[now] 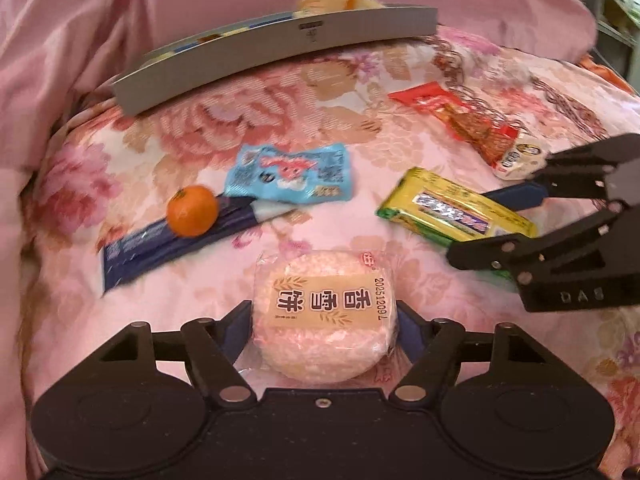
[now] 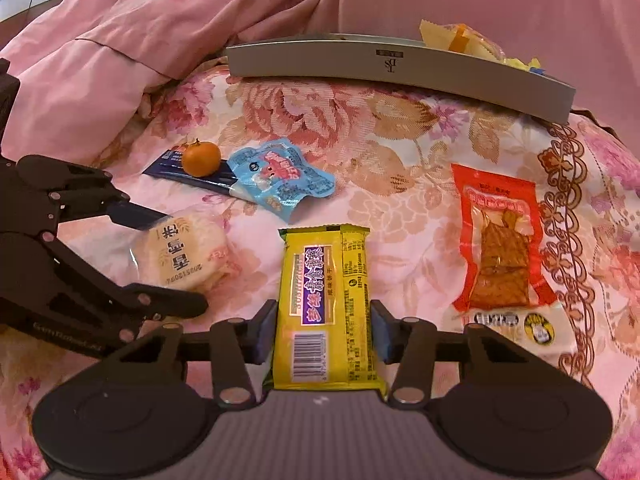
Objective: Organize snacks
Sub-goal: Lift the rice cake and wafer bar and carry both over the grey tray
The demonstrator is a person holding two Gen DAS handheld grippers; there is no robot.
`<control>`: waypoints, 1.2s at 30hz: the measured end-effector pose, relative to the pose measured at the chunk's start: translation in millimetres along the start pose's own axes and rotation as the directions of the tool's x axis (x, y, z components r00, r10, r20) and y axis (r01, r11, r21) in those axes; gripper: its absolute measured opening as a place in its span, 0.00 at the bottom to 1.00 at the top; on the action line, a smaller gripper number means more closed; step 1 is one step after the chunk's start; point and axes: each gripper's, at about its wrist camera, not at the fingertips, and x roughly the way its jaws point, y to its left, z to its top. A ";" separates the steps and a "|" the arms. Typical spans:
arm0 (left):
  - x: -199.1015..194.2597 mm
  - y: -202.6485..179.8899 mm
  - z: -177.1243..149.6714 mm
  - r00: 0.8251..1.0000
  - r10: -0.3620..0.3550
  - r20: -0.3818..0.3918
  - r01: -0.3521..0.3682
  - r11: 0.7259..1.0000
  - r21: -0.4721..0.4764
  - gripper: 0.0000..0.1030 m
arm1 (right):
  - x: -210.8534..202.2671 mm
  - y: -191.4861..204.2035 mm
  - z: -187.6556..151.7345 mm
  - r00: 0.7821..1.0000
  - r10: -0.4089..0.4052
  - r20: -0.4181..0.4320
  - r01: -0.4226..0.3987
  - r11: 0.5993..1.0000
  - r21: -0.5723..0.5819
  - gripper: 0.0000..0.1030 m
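six wrapped snacks [image 2: 326, 308] – one tangerine [image 2: 201, 158] (one tray [image 2: 360, 65])

A soft cover [image 2: 400, 152] with big pink and tan flowers lay over the whole surface. A plain pink blanket [image 2: 132, 40] was bunched up in folds behind it. Far off in the top right corner of the left view stood what may have been grey shelves [image 1: 608, 4], but they were blurry. The light was warm and pinkish.

"20251209L" on rice cracker packet [image 1: 324, 312]
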 end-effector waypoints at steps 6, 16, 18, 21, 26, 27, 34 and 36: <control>-12.0 -3.8 -8.7 0.999 0.047 0.009 -0.046 0.996 -0.072 0.72 | -12.2 16.6 -11.3 0.999 -0.046 0.028 0.049 0.992 -0.113 0.50; -17.6 -3.6 -7.9 0.998 0.055 0.028 -0.052 0.993 -0.102 0.72 | -15.5 9.5 -12.9 1.000 0.013 0.003 -0.013 0.997 -0.070 0.52; -18.1 -3.7 -8.5 0.998 0.059 0.029 -0.056 0.993 -0.102 0.72 | -11.1 0.5 -8.6 0.999 0.051 -0.018 -0.050 0.999 0.004 0.56; -19.7 -1.9 -8.7 0.997 0.065 0.031 -0.062 0.992 -0.112 0.72 | -3.9 -7.7 -3.3 0.994 0.106 -0.040 -0.102 0.992 0.072 0.65; -22.4 1.4 -8.3 0.997 0.067 0.035 -0.062 0.990 -0.129 0.72 | -0.8 6.9 -4.8 0.994 0.096 -0.060 -0.096 0.995 0.000 0.74; -23.2 1.6 -8.2 0.997 0.068 0.038 -0.062 0.990 -0.130 0.72 | -1.8 9.3 -6.5 0.994 0.095 -0.054 -0.096 0.995 -0.016 0.71; -28.7 0.8 -6.7 0.994 0.084 0.063 -0.075 0.989 -0.131 0.72 | -12.7 18.1 -11.4 0.994 0.107 -0.027 -0.108 0.993 -0.049 0.49; -30.4 2.7 -5.2 0.993 0.091 0.074 -0.080 0.987 -0.142 0.72 | -15.9 19.6 -11.4 0.995 0.102 -0.020 -0.103 0.992 -0.067 0.49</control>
